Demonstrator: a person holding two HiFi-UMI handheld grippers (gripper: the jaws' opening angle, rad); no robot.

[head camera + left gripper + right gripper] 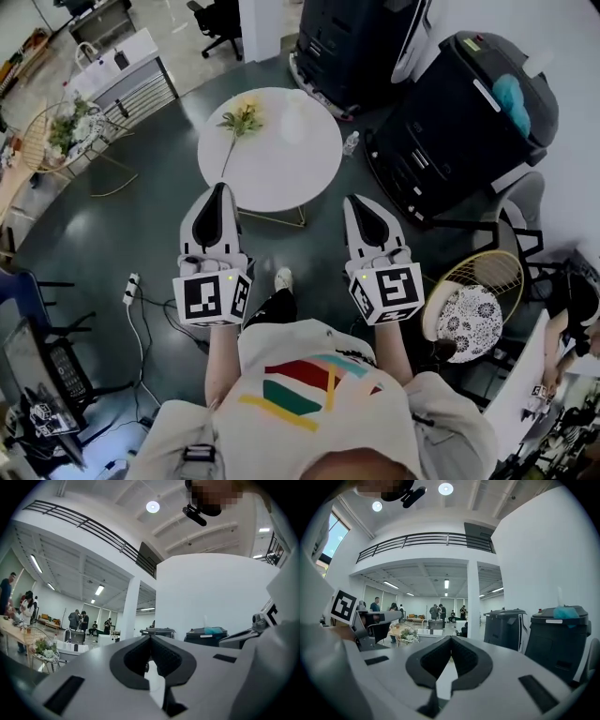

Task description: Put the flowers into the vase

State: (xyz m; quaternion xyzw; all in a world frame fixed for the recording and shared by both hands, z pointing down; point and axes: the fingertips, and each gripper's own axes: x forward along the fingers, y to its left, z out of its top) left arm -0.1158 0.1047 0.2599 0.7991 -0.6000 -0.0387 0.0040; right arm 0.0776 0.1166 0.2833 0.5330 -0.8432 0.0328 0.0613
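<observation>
A yellow flower (242, 117) with a long green stem lies on the left part of a round white table (272, 183). A white vase (293, 120) stands upright to its right. My left gripper (220, 188) is shut and empty, its tip just short of the table's near edge. My right gripper (357, 201) is also shut and empty, off the table's near right side. In the left gripper view the jaws (150, 637) meet with nothing between them. The right gripper view shows the same for its jaws (450, 638). Flower and vase are hidden in both gripper views.
Large black machines (469, 103) stand behind and right of the table, a small bottle (351, 142) on the floor beside them. A wire chair with a patterned cushion (473, 305) is at the right. A wire side table with flowers (66, 131) is far left. A power strip (131, 286) lies on the floor.
</observation>
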